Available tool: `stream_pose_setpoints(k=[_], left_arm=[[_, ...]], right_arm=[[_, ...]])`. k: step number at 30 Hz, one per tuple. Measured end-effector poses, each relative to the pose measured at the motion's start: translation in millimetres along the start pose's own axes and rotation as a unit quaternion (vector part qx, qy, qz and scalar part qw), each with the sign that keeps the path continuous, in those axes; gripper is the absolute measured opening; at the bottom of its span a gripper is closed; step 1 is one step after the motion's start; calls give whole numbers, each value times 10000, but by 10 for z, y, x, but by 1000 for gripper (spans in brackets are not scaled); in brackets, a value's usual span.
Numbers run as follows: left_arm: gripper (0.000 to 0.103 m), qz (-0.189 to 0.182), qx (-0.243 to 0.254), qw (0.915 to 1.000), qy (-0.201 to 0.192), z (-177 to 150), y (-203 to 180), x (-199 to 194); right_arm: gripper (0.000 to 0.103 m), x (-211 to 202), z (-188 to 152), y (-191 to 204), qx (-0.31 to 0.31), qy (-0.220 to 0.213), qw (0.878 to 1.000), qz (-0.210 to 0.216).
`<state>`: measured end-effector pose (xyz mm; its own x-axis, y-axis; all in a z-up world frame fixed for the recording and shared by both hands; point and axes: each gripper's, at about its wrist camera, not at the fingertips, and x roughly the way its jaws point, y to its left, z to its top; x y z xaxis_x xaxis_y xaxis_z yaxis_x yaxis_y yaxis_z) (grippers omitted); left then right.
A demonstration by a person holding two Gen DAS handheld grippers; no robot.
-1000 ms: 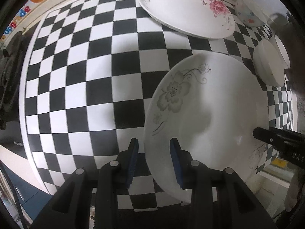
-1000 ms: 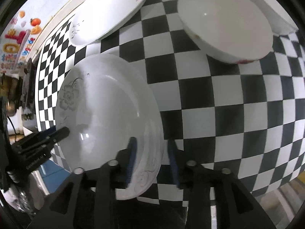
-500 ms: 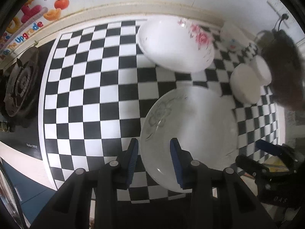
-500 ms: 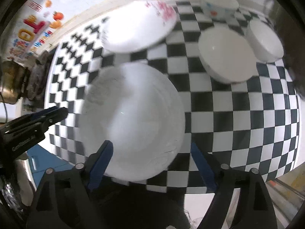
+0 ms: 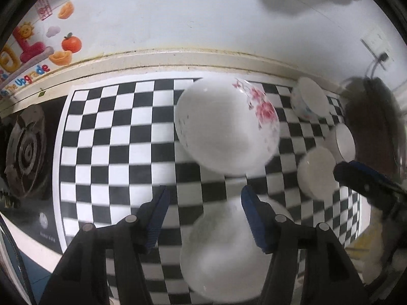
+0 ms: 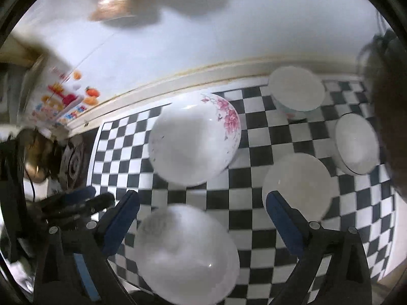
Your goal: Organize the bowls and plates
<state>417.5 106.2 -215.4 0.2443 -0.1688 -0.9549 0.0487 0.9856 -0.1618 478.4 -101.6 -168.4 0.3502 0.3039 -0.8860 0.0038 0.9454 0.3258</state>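
A white plate with grey flowers [image 5: 223, 254] [image 6: 185, 254] lies on the checkered counter near its front edge. A plate with pink flowers [image 5: 226, 124] [image 6: 195, 139] lies behind it. Three white bowls sit to the right: one at the back [image 6: 296, 92], one at the far right [image 6: 356, 143], one nearer [image 6: 297, 185] [image 5: 316, 171]. My left gripper [image 5: 204, 216] is open and empty above the grey-flower plate. My right gripper [image 6: 203, 223] is open wide and empty, above the same plate's right side.
A gas stove burner [image 5: 25, 152] sits left of the checkered mat [image 5: 114, 139]. A wall with fruit stickers [image 5: 63, 33] runs behind the counter. A dark object [image 5: 376, 127] stands at the far right. The counter's front edge lies just below both grippers.
Both grippers have let go of the grey-flower plate, opened, and pulled up and back from it. The plate now rests on the counter.
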Motion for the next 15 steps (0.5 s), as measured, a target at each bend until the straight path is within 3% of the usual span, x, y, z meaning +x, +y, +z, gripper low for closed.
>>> stream_pose_setpoints(k=[5, 7, 15], left_arm=[[56, -14, -266, 9992, 282, 413, 180, 414], [56, -107, -405, 9978, 512, 557, 274, 644], [53, -403, -710, 9909, 1072, 918, 444, 1414]], right_arm=[[98, 535, 489, -295, 230, 517, 9983, -99], [86, 810, 648, -415, 368, 812, 9960, -27], [63, 1688, 966, -645, 521, 1565, 9863, -13]])
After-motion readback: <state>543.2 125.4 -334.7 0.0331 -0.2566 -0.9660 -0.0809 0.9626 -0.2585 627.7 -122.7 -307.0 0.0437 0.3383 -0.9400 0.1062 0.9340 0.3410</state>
